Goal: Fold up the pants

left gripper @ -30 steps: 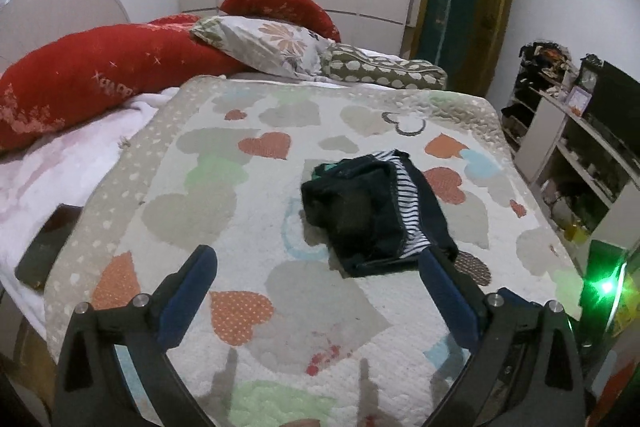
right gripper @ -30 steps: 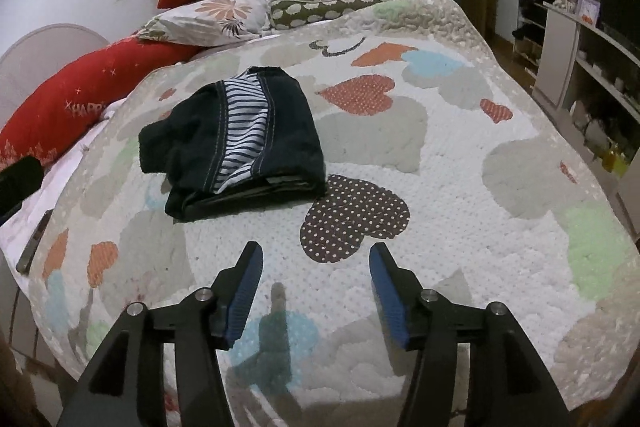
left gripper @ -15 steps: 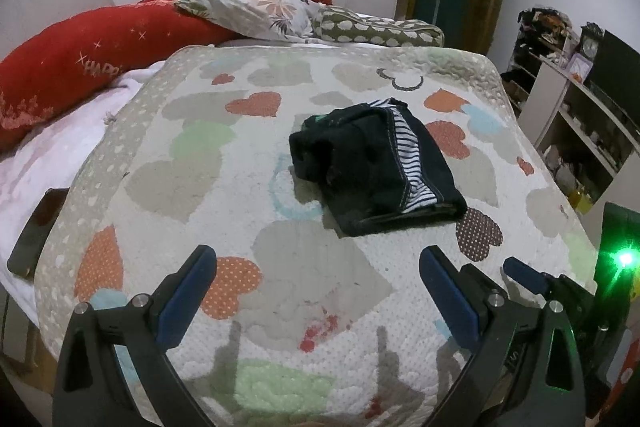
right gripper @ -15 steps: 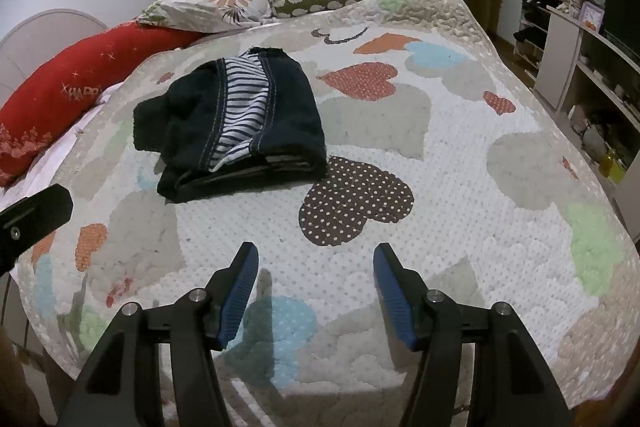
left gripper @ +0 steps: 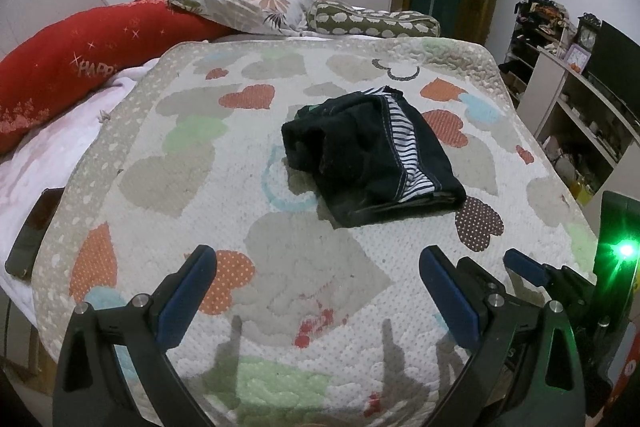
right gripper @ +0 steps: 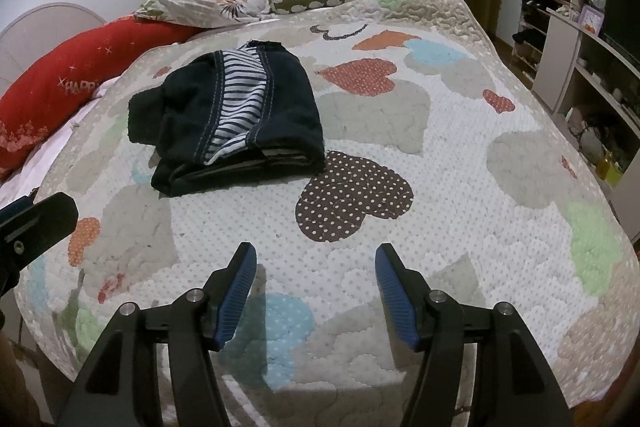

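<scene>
Lying folded into a dark bundle on the quilt point(left gripper: 280, 187), the pants point(left gripper: 372, 155) are being seen near the middle of the bed, with a striped band point(right gripper: 236, 107) showing across the top and layered edges facing the cameras; nothing is being held against them, and both grippers are being kept well short of them, over bare quilt near the bed's near edge.

The left gripper point(left gripper: 318, 295) is being held wide, its blue pads far apart with only quilt between them; no cloth is being touched by it. The right gripper point(right gripper: 316, 283) is being opened at this moment, its jaws standing moderately apart and empty, with quilt alone showing between the pads; its pads point(left gripper: 524, 267) are also being seen at the lower right of the left view, just beside the left gripper.

A brown dotted heart point(right gripper: 352, 199) is being shown on the quilt just right of the pants' near corner. Red pillows point(left gripper: 80, 67) and a floral pillow point(left gripper: 248, 7) are being seen at the head of the bed, beyond the pants; shelves point(right gripper: 592, 87) are standing along the right wall; a dark flat object point(left gripper: 32, 231) is lying at the bed's left edge.
</scene>
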`<state>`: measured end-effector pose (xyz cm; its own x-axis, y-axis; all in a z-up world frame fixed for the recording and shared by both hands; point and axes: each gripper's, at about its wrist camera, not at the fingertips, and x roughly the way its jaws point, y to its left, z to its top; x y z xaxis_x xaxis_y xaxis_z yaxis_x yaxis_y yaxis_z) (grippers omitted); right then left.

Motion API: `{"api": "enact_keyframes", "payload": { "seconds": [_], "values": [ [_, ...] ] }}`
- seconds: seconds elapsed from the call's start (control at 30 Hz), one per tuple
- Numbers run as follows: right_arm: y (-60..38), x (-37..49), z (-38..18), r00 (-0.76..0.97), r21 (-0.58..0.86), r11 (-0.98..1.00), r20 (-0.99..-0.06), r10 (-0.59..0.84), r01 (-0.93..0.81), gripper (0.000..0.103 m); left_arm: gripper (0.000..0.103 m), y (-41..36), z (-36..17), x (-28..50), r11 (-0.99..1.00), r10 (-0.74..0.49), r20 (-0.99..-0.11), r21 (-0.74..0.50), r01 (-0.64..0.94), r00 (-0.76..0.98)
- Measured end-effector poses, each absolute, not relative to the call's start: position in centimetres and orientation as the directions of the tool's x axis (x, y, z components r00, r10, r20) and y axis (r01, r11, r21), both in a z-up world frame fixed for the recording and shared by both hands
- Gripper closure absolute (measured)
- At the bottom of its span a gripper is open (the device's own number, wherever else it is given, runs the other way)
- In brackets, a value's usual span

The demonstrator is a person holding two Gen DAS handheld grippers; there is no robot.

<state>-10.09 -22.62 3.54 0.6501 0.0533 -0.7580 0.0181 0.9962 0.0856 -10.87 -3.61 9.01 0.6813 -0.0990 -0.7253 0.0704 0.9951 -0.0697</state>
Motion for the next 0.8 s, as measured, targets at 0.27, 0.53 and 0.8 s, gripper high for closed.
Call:
{"api": "enact_keyframes", "payload": {
  "seconds": [0.27,0.53,0.8],
  "values": [
    [-22.7,-10.0,3.4,0.649,0.083,0.996,-0.759,0.051,0.018,0.036,0.002,-3.6,8.7,-10.9,0.995,-0.096,-0.731,-0.069,0.068,0.676],
    [-22.6,-10.1,3.3,0.648,0.080,0.997,-0.760,0.049,0.018,0.034,0.002,-3.5,8.6,-10.8,0.995,-0.098,-0.732,-0.069,0.069,0.674],
    [-22.5,-10.1,3.1,0.651,0.068,0.998,-0.758,0.043,0.013,0.033,0.002,-3.3,7.9,-10.8,0.995,-0.101,-0.739,-0.077,0.066,0.666]
  ]
}}
